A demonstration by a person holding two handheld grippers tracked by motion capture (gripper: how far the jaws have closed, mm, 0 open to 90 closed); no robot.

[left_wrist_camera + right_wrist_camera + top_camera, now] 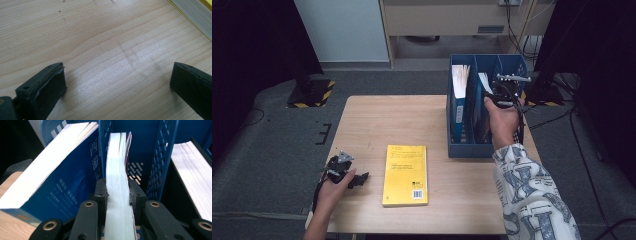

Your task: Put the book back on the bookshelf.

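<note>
Nearby, blue book (62,182) crowds gripped book (117,182).

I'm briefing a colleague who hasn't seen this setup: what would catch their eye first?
The blue file rack at the table's far right, where the right gripper has its fingers clamped on a thin book in the middle slot. Next, the yellow book lying flat near the front edge, with the left gripper resting open beside it.
</note>
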